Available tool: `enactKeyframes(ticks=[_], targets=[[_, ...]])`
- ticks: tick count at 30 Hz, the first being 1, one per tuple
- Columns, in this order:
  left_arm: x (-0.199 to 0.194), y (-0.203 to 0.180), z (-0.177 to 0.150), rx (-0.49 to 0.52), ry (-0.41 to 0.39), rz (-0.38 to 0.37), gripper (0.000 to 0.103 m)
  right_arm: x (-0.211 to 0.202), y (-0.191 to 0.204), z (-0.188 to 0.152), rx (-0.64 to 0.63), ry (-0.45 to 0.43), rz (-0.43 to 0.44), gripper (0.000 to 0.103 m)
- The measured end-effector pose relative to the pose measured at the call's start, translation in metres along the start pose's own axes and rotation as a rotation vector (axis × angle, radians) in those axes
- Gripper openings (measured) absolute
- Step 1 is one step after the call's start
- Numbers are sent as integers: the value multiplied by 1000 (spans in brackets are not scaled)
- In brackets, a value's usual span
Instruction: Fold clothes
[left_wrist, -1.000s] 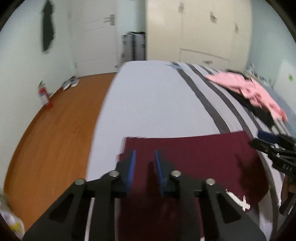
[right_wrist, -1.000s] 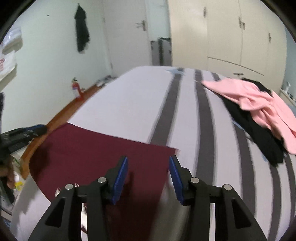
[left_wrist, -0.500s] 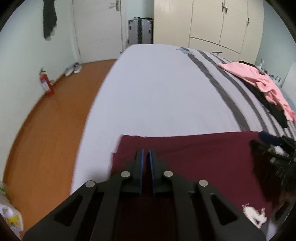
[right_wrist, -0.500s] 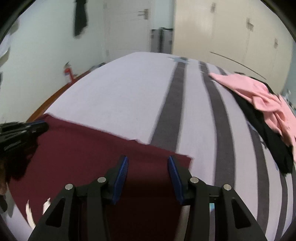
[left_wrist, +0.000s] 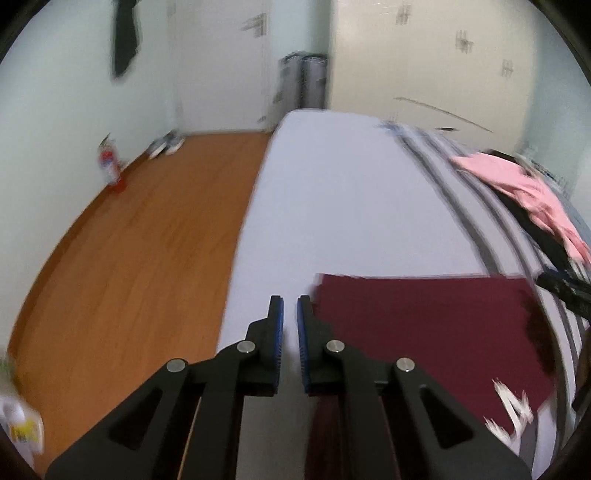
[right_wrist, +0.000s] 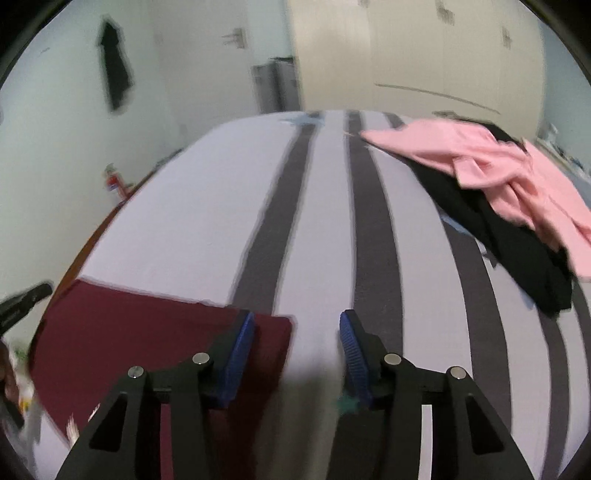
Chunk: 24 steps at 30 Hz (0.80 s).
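lying flat on striped bed (right_wrist: 325, 229), maroon garment (left_wrist: 424, 325) with white print, left gripper (left_wrist: 290, 314) nearly closed, empty, right gripper (right_wrist: 297, 332) spread wide

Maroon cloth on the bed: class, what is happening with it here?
A person holding two claws is folding a flat dark maroon garment on the grey-striped bed. The left claw is nearly shut, beside the garment's corner, gripping nothing visible. The right claw is open over its other edge. A pink garment and black garment wait nearby.

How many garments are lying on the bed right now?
3: a maroon garment flat at the near edge, a pink garment at the far right, and a black garment under it. More may be hidden.
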<state>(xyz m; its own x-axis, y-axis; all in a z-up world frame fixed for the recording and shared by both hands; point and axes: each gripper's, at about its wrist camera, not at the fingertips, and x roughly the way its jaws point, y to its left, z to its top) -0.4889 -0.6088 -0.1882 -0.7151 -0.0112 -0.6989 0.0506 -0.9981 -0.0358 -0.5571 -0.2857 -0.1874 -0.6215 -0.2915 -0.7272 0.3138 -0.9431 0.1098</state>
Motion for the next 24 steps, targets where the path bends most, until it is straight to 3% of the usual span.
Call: enactKeyframes(ticks=[3, 7, 13, 16, 20, 24], targets=[[-33, -19, -22, 34, -25, -69, 6, -36, 23, -17, -71, -52, 59, 41], [-52, -45, -49, 54, -23, -118, 6, -60, 55, -53, -106, -49, 95, 38], [-27, -61, -73, 38, 29, -80, 6, -43, 79, -86, -119, -8, 78, 34], [-27, -64, -79, 55, 30, -62, 6, -26, 73, -96, -99, 30, 61, 28], [-41, -60, -73, 55, -15, -7, 5, -36, 64, -90, -95, 4, 42, 26], [-25, -40, -76, 20, 36, 31, 5, -33, 38, -92, -50, 6, -4, 26]])
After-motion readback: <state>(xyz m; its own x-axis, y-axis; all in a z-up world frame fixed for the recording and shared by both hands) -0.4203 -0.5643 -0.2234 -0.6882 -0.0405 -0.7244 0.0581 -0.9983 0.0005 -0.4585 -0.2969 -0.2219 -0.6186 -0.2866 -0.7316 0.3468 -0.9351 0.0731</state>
